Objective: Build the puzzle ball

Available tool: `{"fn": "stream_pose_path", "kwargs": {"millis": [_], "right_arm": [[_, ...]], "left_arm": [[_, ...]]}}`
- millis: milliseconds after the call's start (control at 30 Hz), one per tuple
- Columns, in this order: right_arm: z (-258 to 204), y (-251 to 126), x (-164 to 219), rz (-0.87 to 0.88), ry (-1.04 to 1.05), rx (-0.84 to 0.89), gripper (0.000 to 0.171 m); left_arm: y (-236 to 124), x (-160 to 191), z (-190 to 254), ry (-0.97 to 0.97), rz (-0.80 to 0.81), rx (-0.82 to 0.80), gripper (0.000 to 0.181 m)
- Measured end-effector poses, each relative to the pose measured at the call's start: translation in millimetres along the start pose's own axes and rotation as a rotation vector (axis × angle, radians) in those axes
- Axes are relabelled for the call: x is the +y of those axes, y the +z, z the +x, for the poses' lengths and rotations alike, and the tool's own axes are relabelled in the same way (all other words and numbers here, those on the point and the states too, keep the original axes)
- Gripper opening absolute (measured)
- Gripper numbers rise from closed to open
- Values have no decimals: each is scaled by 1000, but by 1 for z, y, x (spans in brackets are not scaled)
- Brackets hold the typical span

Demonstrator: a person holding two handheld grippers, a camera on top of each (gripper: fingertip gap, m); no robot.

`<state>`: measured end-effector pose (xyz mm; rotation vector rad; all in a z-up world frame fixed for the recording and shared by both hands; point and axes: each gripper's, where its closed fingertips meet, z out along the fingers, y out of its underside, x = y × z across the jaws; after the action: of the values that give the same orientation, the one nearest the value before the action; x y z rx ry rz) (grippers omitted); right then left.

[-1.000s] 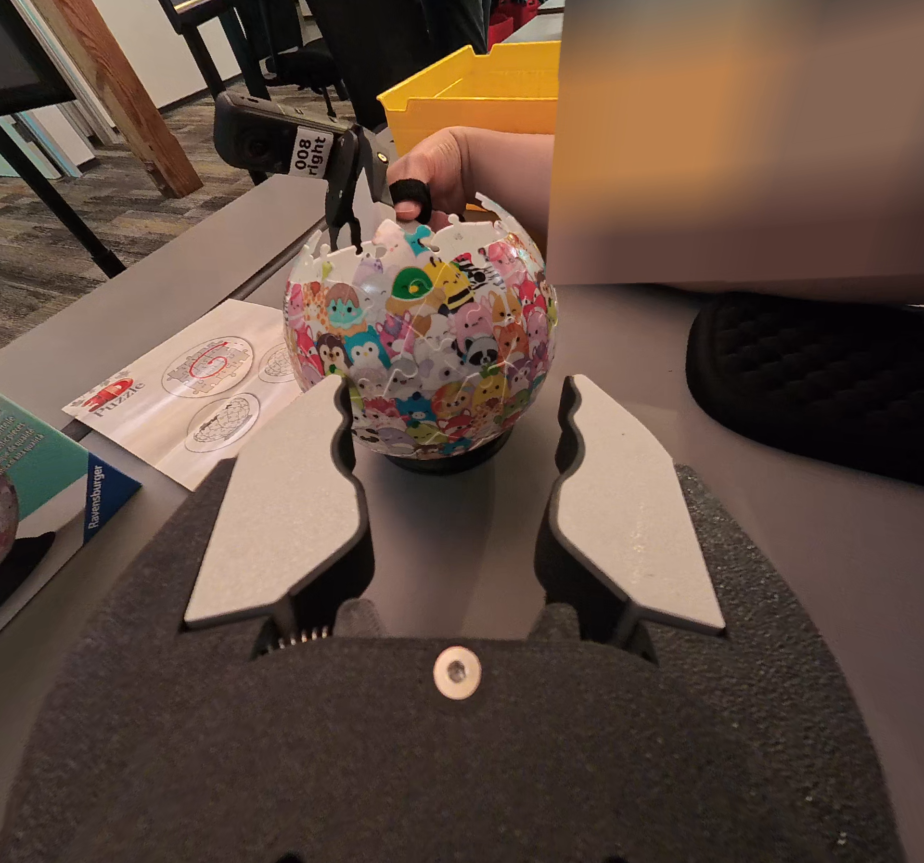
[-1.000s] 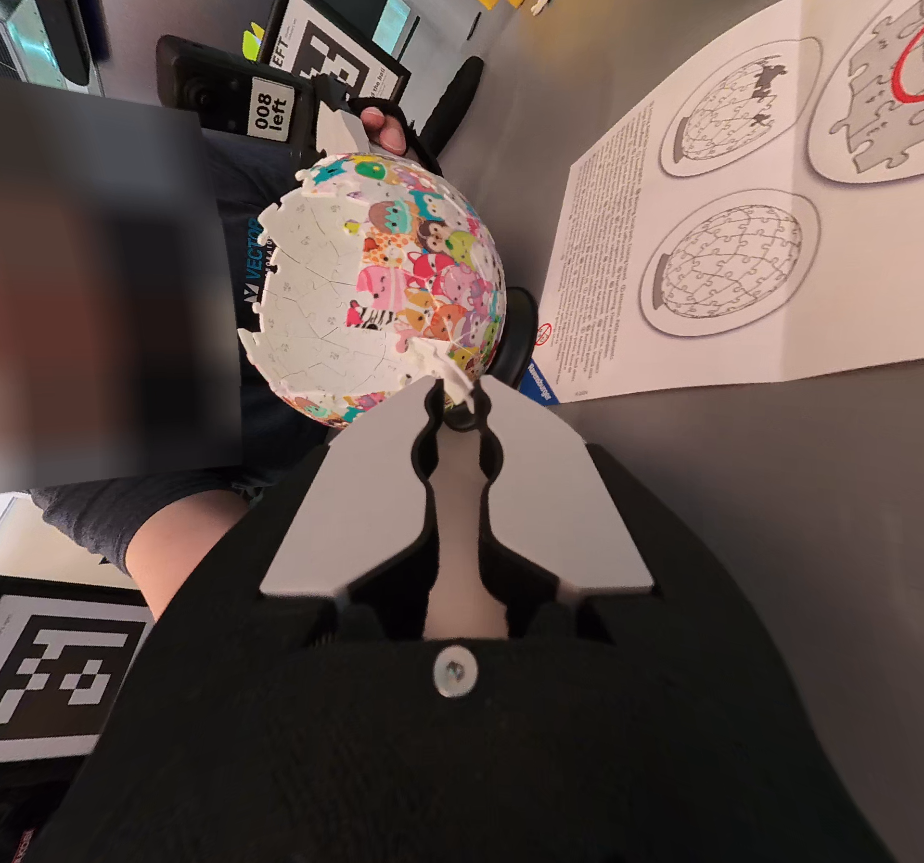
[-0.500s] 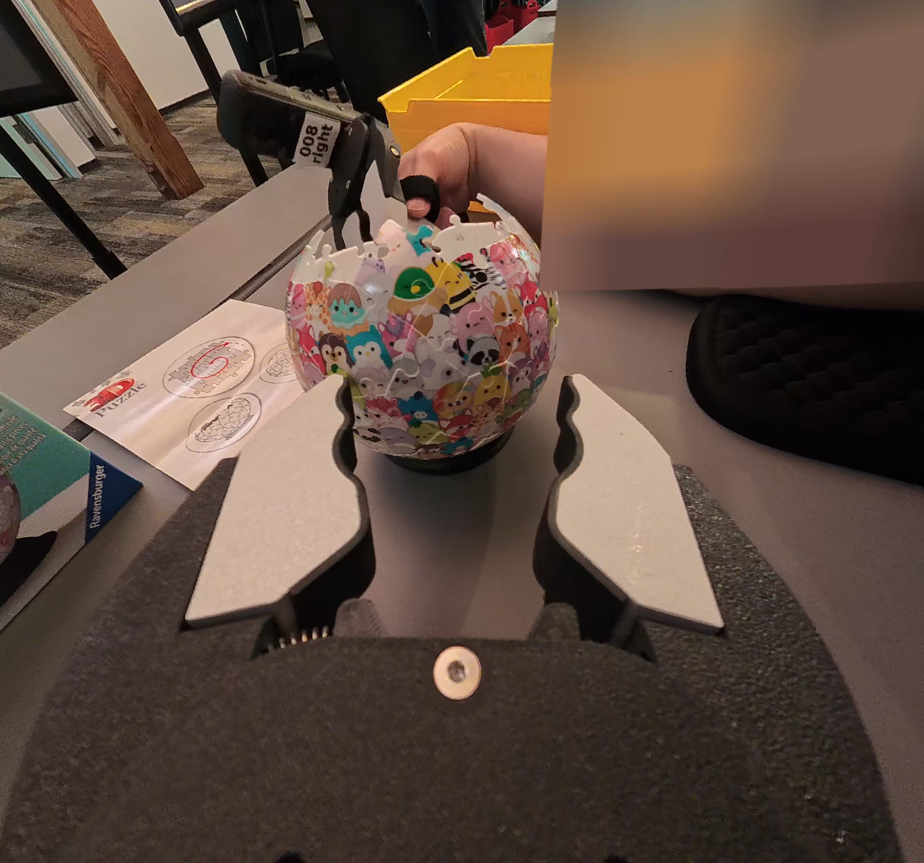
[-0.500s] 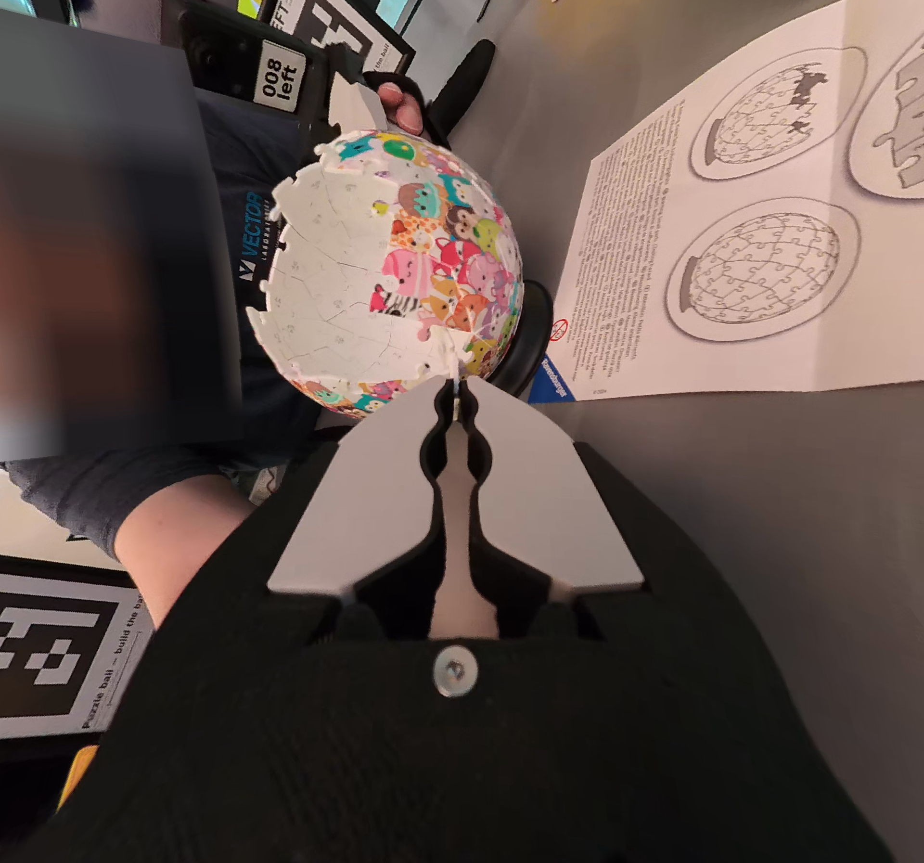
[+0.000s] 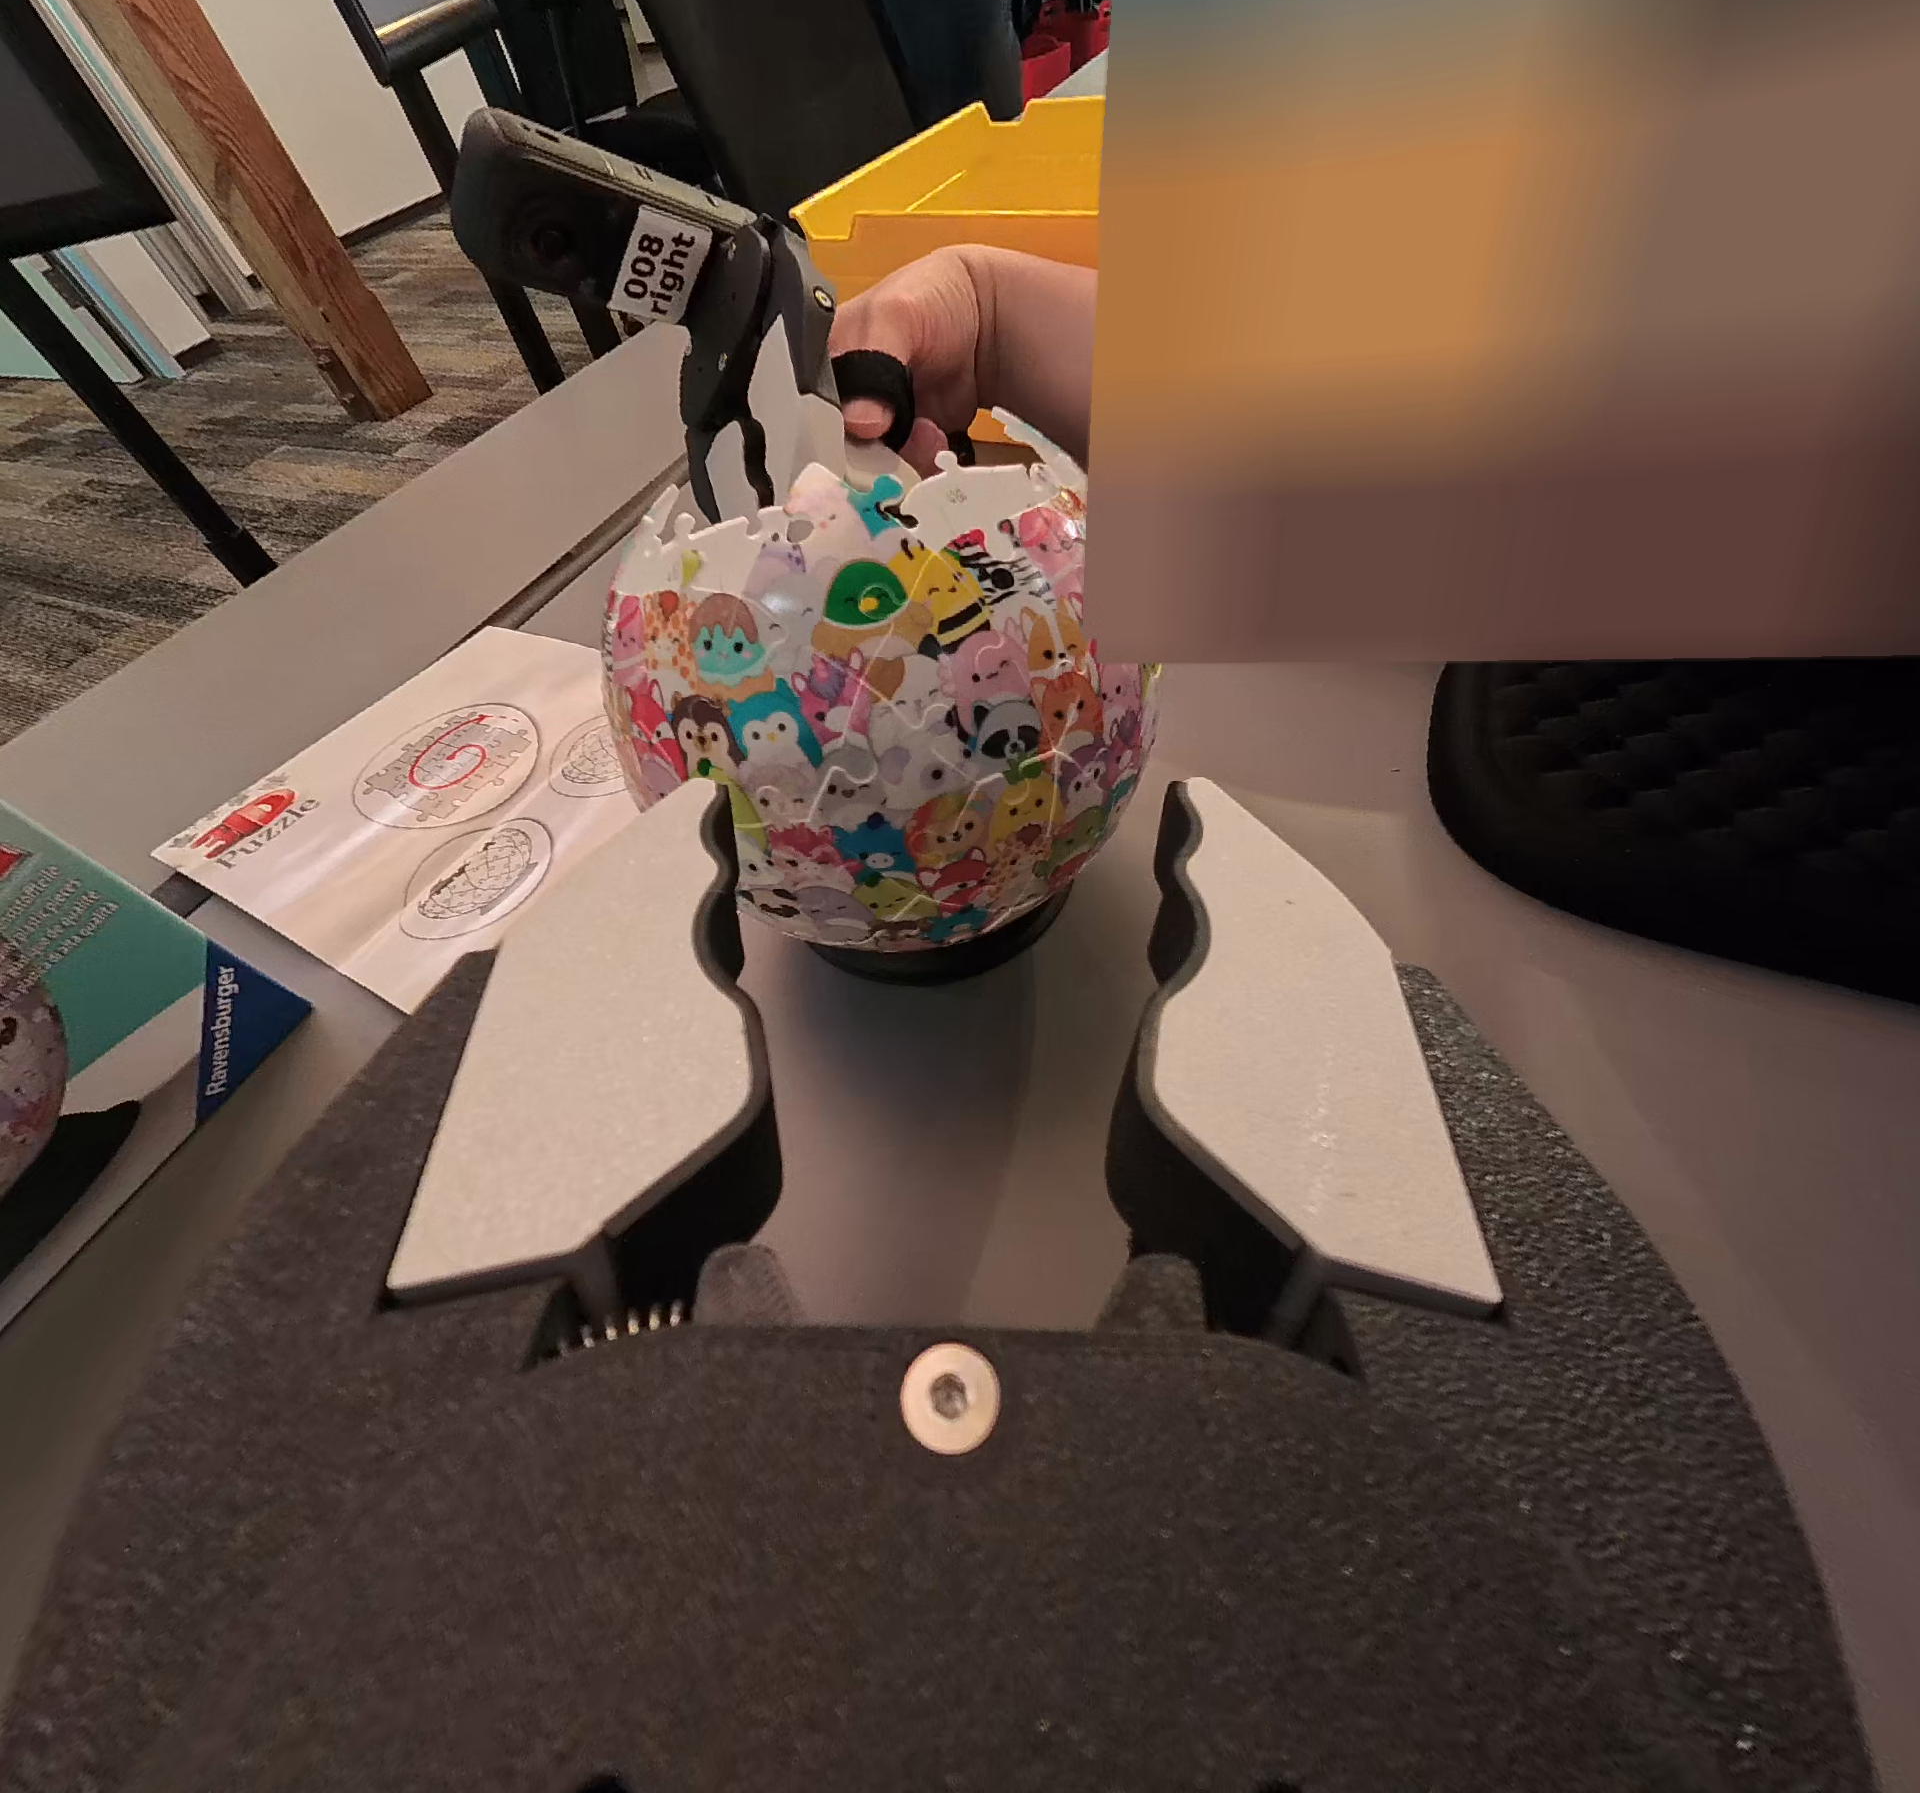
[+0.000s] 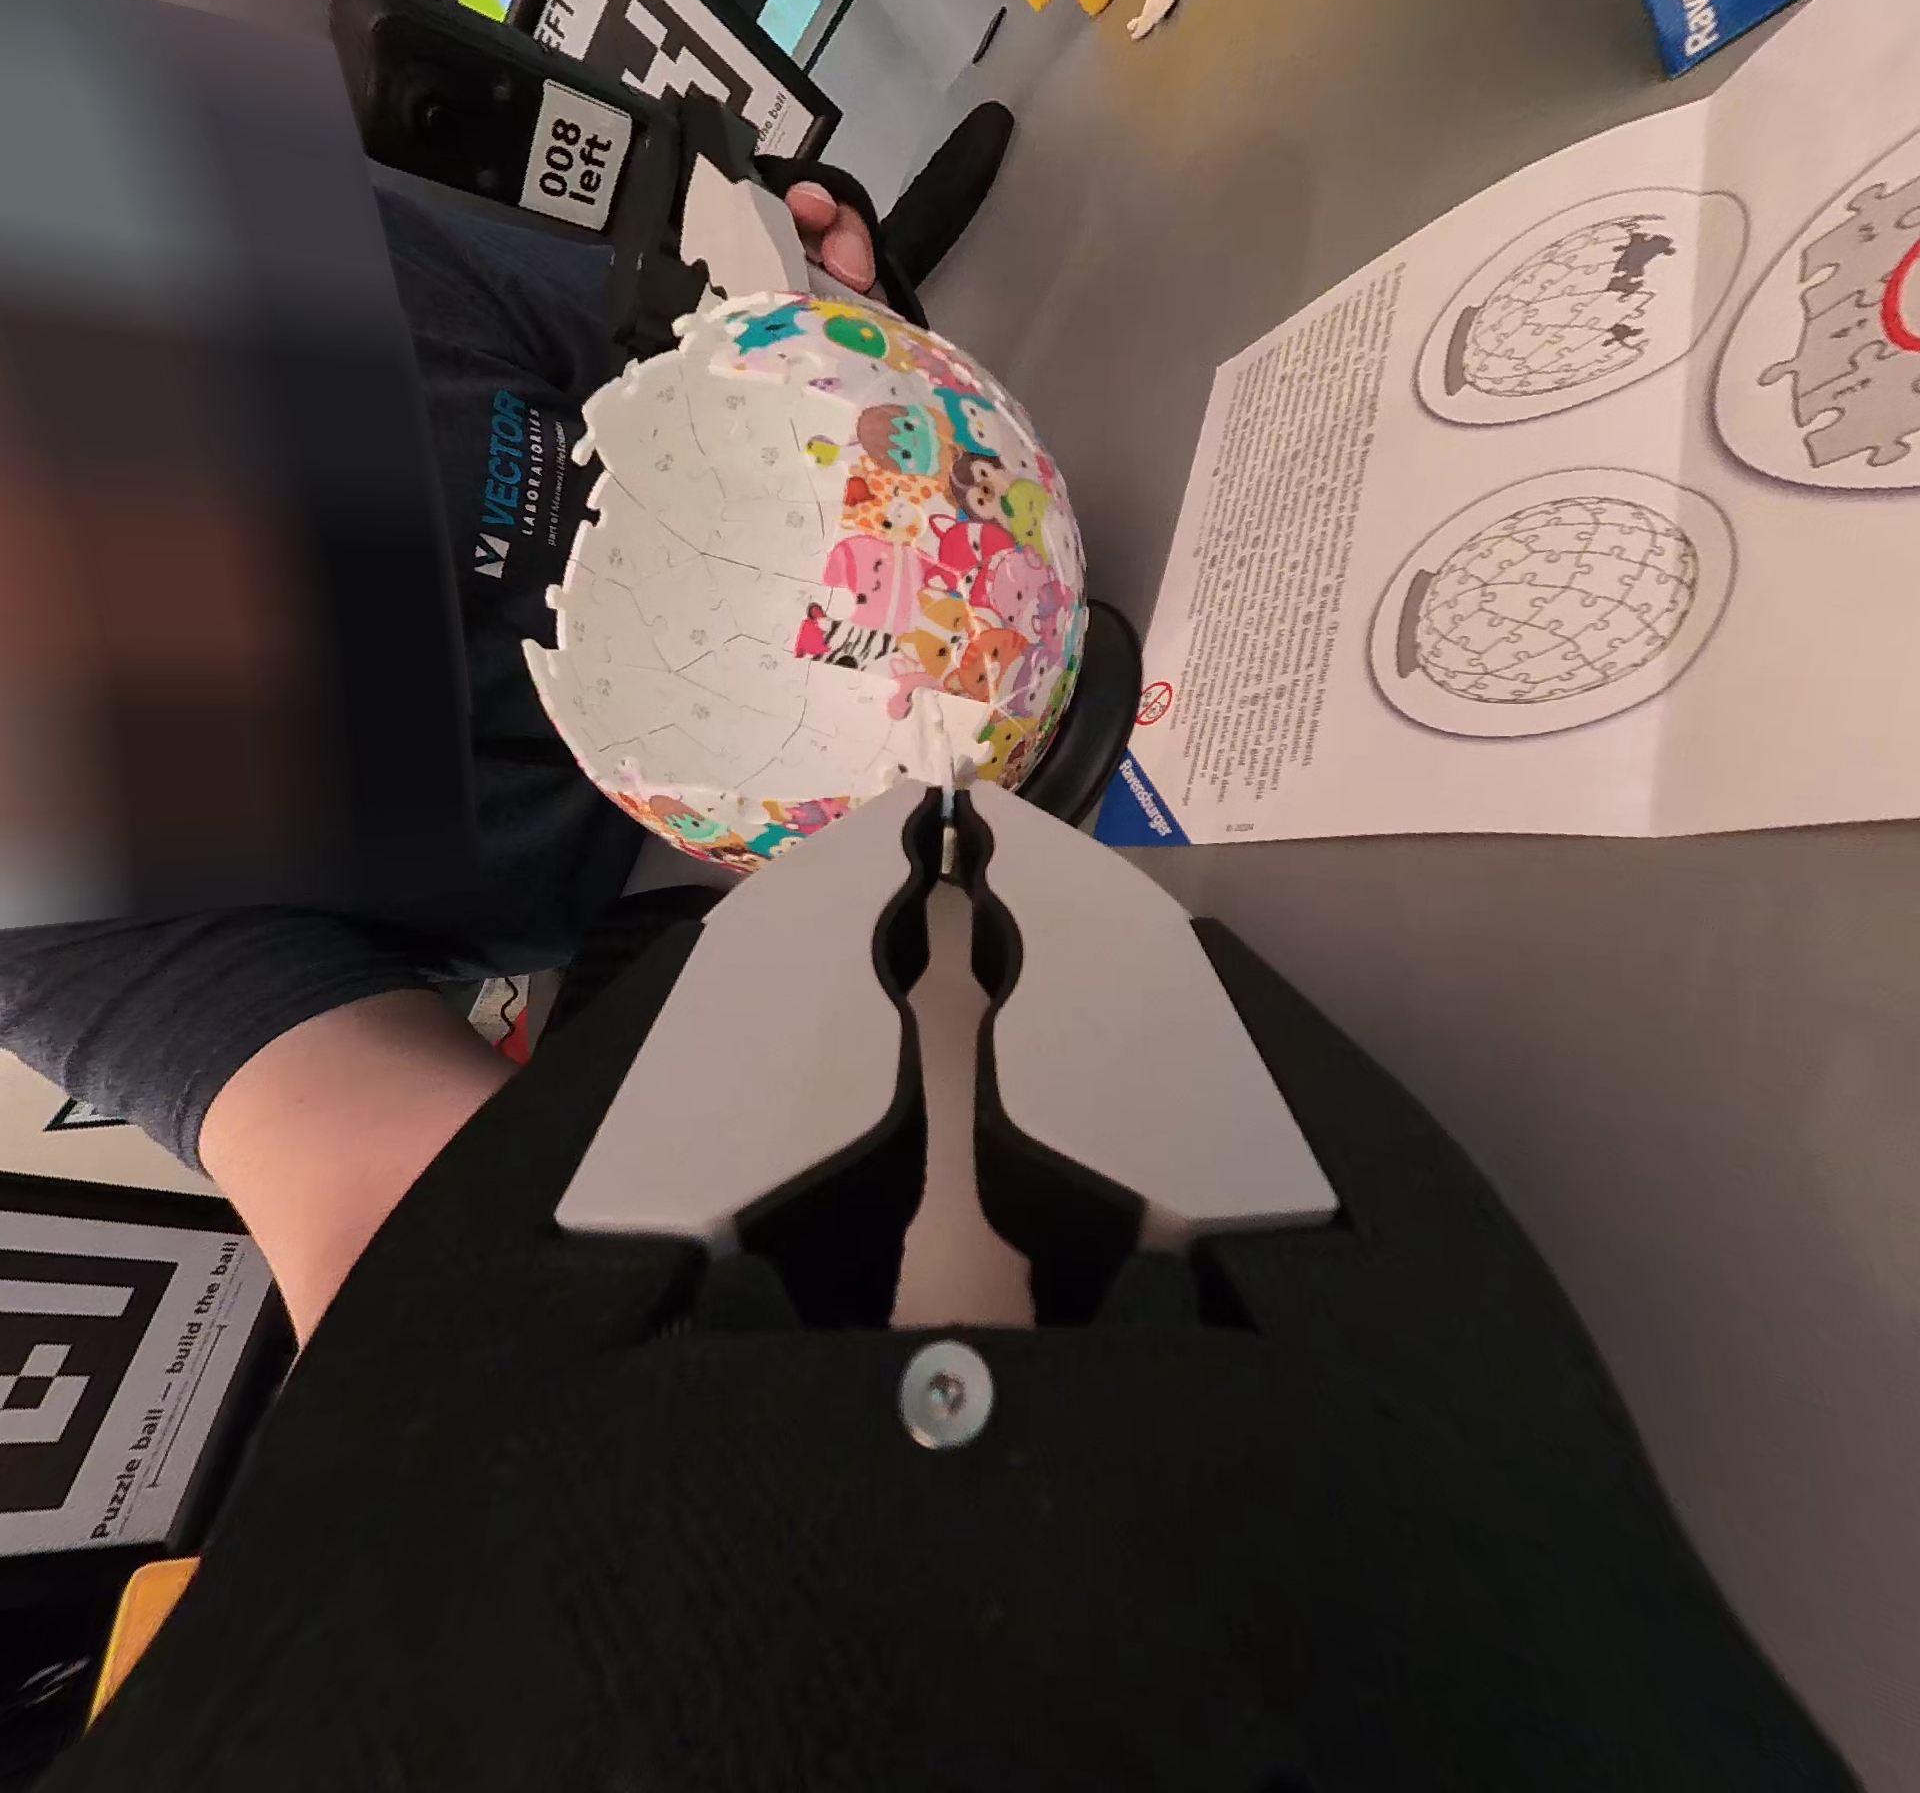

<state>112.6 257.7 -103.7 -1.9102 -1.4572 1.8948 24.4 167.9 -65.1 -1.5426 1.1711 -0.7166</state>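
The puzzle ball (image 5: 883,725) is a colourful, partly built shell with an open jagged top, upright on a black stand (image 5: 935,954) on the grey table. In the right wrist view the ball (image 6: 831,559) shows its white inside. My left gripper (image 5: 940,808) is open and empty, its jaws flanking the ball's lower front without touching it. My right gripper (image 6: 945,813) is shut on a thin puzzle piece (image 6: 948,834) seen edge-on, at the ball's rim. The right gripper also shows in the left wrist view (image 5: 727,476), pointing down at the rim's far left.
A paper instruction sheet (image 5: 416,808) lies left of the ball, with the puzzle box (image 5: 104,1016) nearer me. A yellow bin (image 5: 956,185) stands behind the ball. A black mat (image 5: 1683,808) lies at right. A loose white piece (image 6: 1158,13) lies by the bin. The tips of one gripper are about 15 centimeters away from the tips of the other.
My right gripper's jaws have closed further, from a small gap to nearly touching, and its body has tilted upward over the rim. My left gripper and the ball have stayed put.
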Motion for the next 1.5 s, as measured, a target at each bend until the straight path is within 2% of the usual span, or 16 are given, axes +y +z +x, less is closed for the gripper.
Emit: {"fn": "stream_pose_path", "kwargs": {"millis": [133, 700, 1133, 1500], "right_arm": [[1, -1, -1, 3, -25, 20, 3], [3, -2, -8, 88, -355, 152, 3], [3, -6, -4, 68, -372, 203, 3], [16, -18, -4, 34, -344, 352, 3]], "left_arm": [[0, -1, 1, 3, 2, 1, 77], [-2, -6, 5, -5, 18, 18, 75], [-2, -8, 7, -6, 25, 25, 75], [-5, -14, 7, -3, 47, 20, 76]]}}
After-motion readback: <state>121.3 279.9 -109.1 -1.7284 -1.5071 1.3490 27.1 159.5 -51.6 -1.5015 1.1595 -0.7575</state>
